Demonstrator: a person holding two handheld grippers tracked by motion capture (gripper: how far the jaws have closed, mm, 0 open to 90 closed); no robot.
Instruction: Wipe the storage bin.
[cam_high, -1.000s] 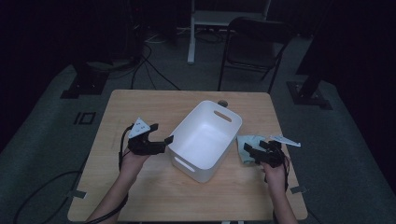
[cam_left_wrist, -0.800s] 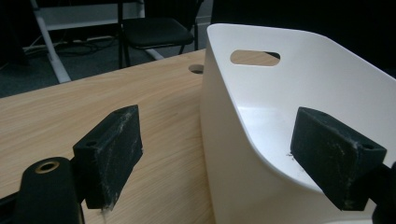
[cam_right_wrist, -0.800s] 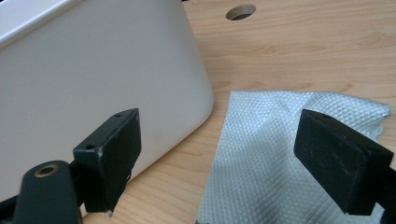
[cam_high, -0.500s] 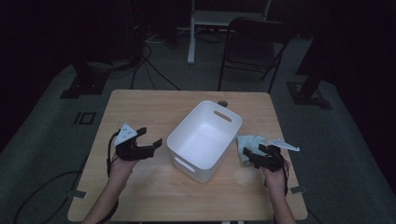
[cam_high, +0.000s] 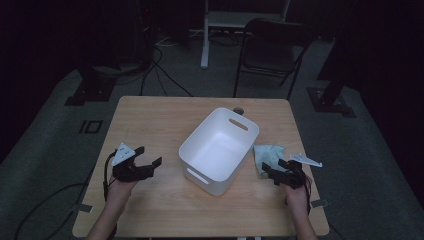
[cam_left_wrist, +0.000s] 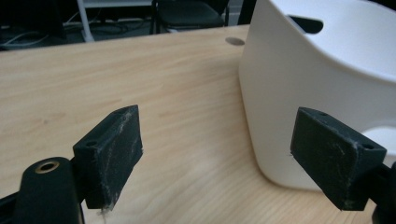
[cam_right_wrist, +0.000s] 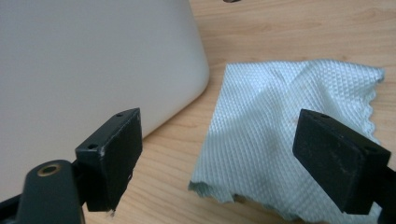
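1. My left gripper (cam_high: 150, 164) hangs over the wooden table (cam_high: 150, 125), to the left of the white bin (cam_high: 220, 150) — jaws wide apart, nothing between them.
2. In the left gripper view, the bin's near wall (cam_left_wrist: 327, 79) rises just ahead on the right.
3. My right gripper (cam_right_wrist: 219, 154) is also spread wide, gripping nothing.
4. The pale green cloth (cam_right_wrist: 289, 135) lies rumpled on the table just beside the bin's right side — right in front of my right jaws.
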